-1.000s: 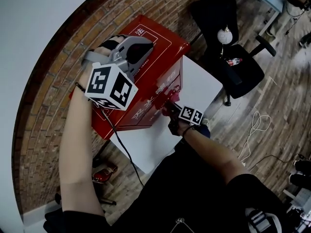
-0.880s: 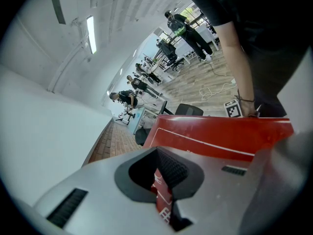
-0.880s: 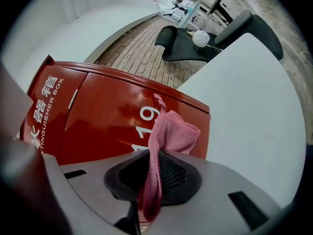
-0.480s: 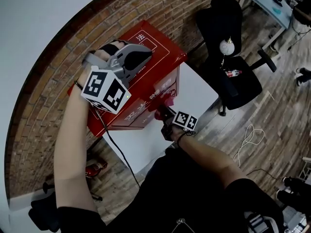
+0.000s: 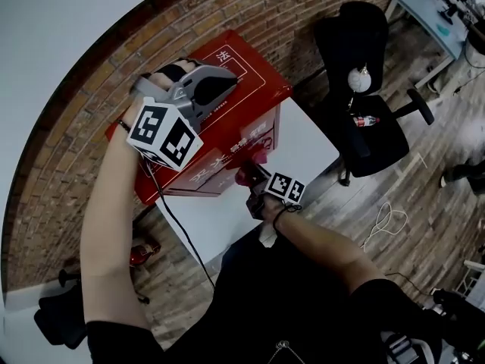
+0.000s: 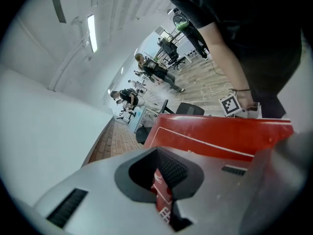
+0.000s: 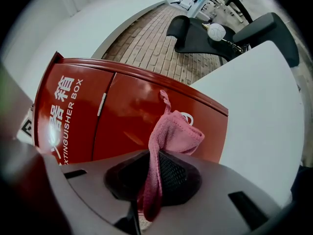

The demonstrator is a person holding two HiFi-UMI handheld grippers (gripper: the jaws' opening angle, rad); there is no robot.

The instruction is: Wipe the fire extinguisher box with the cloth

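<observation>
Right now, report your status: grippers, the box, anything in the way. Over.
Left gripper shut, empty, above the fire extinguisher box. Right gripper shut on pink cloth, at the box front. Nothing blocking it.

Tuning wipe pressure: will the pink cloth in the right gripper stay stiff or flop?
Likely floppy: the cloth droops and folds beyond the shut jaws of the right gripper. Probably light, a thin knit. It may bunch rather than spread on the glossy box.
</observation>
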